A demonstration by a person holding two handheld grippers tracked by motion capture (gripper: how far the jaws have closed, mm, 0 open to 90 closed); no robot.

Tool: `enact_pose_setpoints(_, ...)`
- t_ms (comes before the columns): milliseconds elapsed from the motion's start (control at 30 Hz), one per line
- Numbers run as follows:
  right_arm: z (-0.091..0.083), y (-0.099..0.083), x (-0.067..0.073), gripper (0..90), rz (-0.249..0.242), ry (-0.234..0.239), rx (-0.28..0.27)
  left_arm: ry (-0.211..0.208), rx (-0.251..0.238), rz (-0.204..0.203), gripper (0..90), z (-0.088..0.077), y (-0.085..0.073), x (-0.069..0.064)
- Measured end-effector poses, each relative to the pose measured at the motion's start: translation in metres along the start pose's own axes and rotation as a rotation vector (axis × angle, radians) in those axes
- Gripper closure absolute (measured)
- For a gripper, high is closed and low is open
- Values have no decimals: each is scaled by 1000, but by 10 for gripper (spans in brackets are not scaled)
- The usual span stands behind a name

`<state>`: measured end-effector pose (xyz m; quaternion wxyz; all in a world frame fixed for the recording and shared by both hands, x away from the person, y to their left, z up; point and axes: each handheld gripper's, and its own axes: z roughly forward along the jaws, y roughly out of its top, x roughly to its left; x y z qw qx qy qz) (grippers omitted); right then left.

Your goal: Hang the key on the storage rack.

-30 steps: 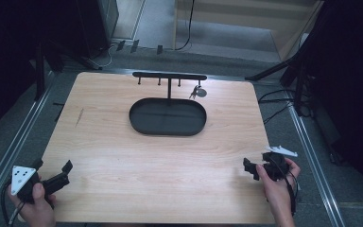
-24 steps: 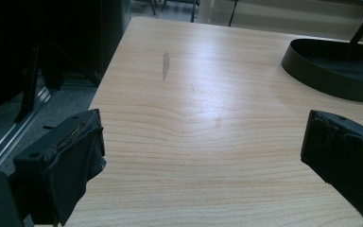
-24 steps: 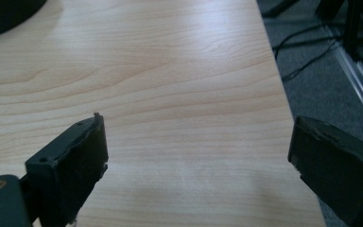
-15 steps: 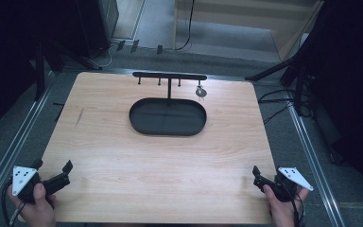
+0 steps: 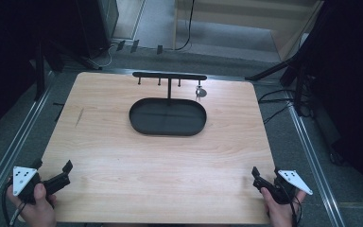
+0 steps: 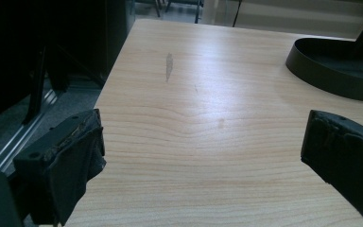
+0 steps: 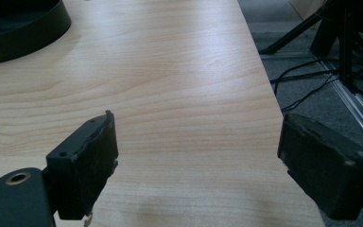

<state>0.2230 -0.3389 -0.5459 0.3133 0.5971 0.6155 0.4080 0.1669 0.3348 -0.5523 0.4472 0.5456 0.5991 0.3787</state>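
Observation:
A black oval tray (image 5: pixel 167 134) lies at the middle of the wooden table (image 5: pixel 123 161). Behind it stands a black T-shaped hook rack (image 5: pixel 169 76), and a small metal keyring (image 5: pixel 200 92) hangs from its right hook. At the table's near left corner a hand holds my left gripper (image 5: pixel 53 166) open, nothing between its jaws. My right gripper (image 5: pixel 266 176) sits at the near right corner, also open and empty. Wide-apart jaws of the left gripper (image 6: pixel 203 142) frame bare wood, with the tray (image 6: pixel 331 75) far right. Past the right gripper (image 7: pixel 198 156) the tray (image 7: pixel 23 33) edge is at top left.
Metal rails (image 5: pixel 307 142) run along both sides of the table over grey floor. Black stand legs and cables (image 5: pixel 283 94) lie off the right edge. A dark smudge (image 6: pixel 168 66) marks the wood on the left.
The right gripper has drawn back toward the near right corner and turned, so its grey plate now lies to the right. The left gripper has stayed put.

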Motion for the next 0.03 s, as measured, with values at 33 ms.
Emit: enact_pose_setpoints(33,0,0,0,127,1,-1,2,0,0,0,4,0,0,0)
